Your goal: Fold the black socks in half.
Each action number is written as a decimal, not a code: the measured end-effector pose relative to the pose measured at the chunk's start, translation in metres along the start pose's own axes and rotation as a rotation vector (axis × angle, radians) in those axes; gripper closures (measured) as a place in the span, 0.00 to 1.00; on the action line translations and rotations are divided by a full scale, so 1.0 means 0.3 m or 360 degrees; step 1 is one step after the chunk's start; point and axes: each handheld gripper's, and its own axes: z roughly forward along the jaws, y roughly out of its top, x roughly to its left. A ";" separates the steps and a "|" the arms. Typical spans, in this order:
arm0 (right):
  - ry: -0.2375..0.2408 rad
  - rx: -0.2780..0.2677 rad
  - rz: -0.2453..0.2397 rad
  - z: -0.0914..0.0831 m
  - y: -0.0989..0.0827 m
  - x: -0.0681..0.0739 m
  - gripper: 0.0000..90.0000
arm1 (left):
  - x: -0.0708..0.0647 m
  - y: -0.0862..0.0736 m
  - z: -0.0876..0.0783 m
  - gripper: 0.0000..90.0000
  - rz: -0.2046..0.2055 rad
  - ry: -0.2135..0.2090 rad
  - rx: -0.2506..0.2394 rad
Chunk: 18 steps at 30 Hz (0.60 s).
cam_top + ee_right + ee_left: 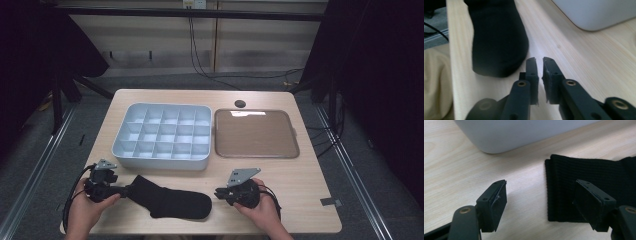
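While the big wooden desk point(310, 200) takes up most of the room, a grey tray with many little boxes point(162, 136) and a flat brown tray point(256, 134) sit side by side at its far part. Near the person, a black sock point(170, 200) lies long-ways across the front edge — cuff to the left, toe to the right. The left tool point(127, 190) is nearer; its jaws are spread, with the cuff just ahead and one jaw over it. The right tool point(218, 193) is pressed nearly together, pinching nothing, just beside the toe. No words or labels can be read.
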 end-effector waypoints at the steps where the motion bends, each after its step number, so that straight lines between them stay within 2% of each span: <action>1: 0.0014 -0.0005 -0.0011 0.001 0.008 0.004 0.95 | -0.002 0.000 0.000 0.30 0.0011 -0.0009 0.0013; 5: 0.0061 -0.0028 -0.0050 0.007 0.038 0.024 1.00 | -0.011 -0.004 0.003 0.30 0.0013 -0.0018 0.0030; 11: 0.0143 -0.0007 -0.0124 0.037 0.073 0.064 1.00 | -0.025 -0.011 0.008 0.31 0.0004 -0.0017 0.0048; 15: 0.0204 0.0010 -0.0143 0.066 0.077 0.086 1.00 | -0.023 -0.011 0.006 0.37 -0.0047 0.0010 0.0064; 18: 0.0220 0.0061 -0.0162 0.088 0.068 0.097 1.00 | -0.021 -0.011 0.005 0.44 -0.0087 -0.0005 0.0066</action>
